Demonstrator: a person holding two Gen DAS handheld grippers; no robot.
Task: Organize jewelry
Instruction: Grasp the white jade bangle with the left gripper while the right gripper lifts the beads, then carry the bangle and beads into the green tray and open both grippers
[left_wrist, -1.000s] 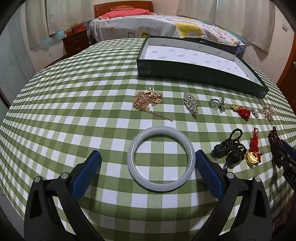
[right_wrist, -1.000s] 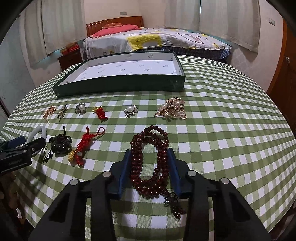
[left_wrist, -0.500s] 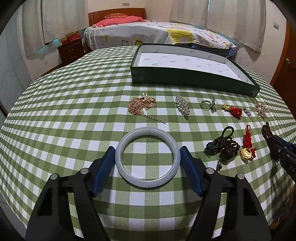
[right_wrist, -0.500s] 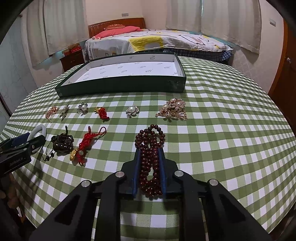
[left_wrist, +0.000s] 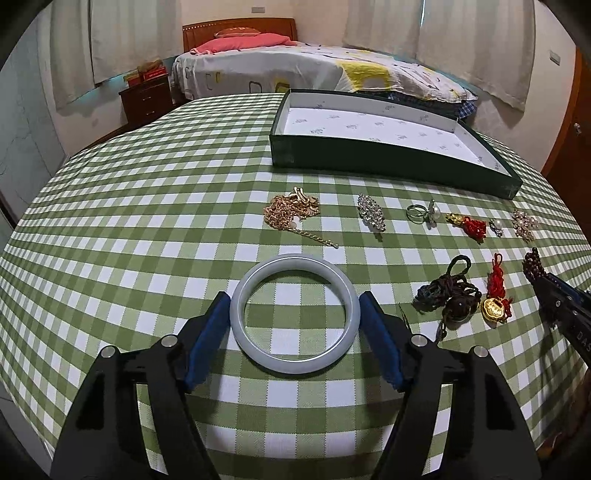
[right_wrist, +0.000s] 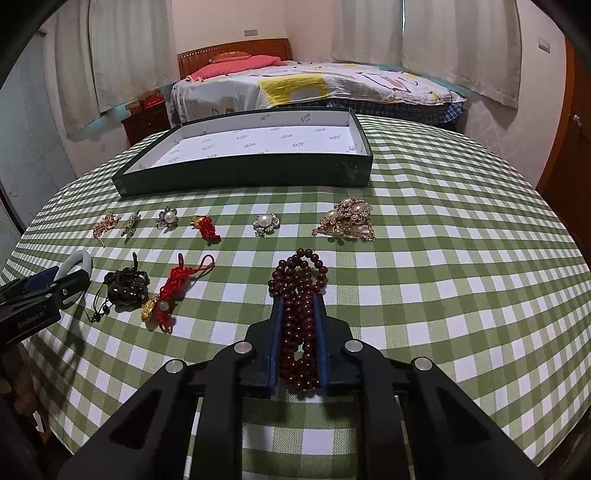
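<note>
1. Green-and-white checked cloth covers the round bench (left_wrist: 147, 221); a bed (left_wrist: 295, 70) with a red pillow fills the top of both frames, curtains behind it.
2. A shallow dark green box (left_wrist: 388, 158) with a white printed lining sits in the upper right of the left wrist view and upper centre of the right wrist view (right_wrist: 251, 170); nothing lies in it.
3. The left tool (left_wrist: 294, 321) stands at lower centre, its blue pads touching both sides of the pale grey bangle (left_wrist: 295, 363), which lies flat on the cloth; the jaws are closed to the bangle's width.
4. The right tool (right_wrist: 298, 339) is at lower centre of its own view, jaws narrowed tight on the dark red bead string (right_wrist: 299, 295), whose loop spills out ahead of the tips.
5. Above the bangle lie a gold chain (left_wrist: 291, 214), a crystal brooch (left_wrist: 371, 212), a ring (left_wrist: 415, 213) and a red tassel charm (left_wrist: 471, 226).
6. At right centre of the left view are a dark cord pendant (left_wrist: 452, 291) and a red knotted cord with a gold charm (left_wrist: 496, 295), just beside each other.
7. In the right view a pearl flower brooch (right_wrist: 266, 223) and a larger gold pearl brooch (right_wrist: 349, 219) lie above the beads.
</note>
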